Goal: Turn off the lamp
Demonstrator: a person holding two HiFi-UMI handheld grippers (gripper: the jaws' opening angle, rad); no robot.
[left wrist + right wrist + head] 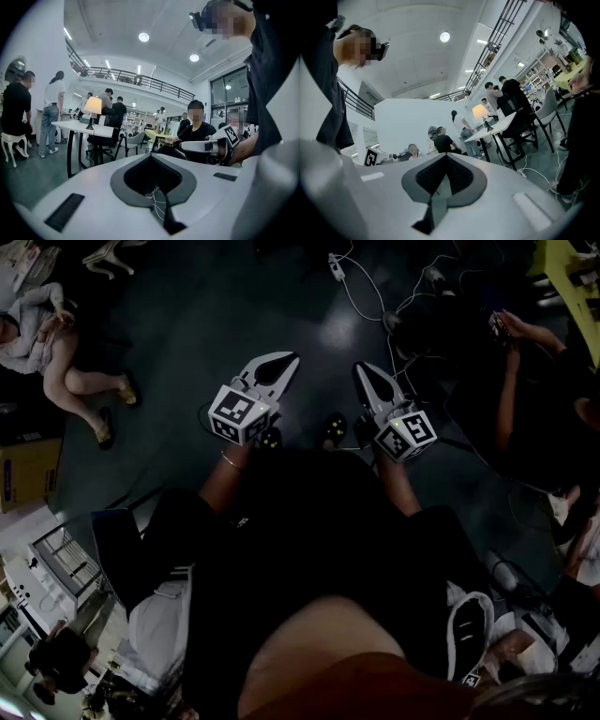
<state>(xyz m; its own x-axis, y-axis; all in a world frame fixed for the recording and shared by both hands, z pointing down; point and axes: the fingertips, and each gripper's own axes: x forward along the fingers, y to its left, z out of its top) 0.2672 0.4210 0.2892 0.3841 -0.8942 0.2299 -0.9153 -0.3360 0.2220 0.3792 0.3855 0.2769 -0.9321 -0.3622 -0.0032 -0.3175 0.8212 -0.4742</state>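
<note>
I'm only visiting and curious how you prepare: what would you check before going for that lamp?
1. The lamp is lit and needs switching off: ok.
2. Within reach: not ok, it stands far off on the white table.
3. The left tool is empty, jaws together: ok.
4. The right tool is empty, jaws together: ok.
5. Where to press on it: cannot tell, too small from here.

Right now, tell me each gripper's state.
Left gripper: closed, holding nothing.
Right gripper: closed, holding nothing.
</note>
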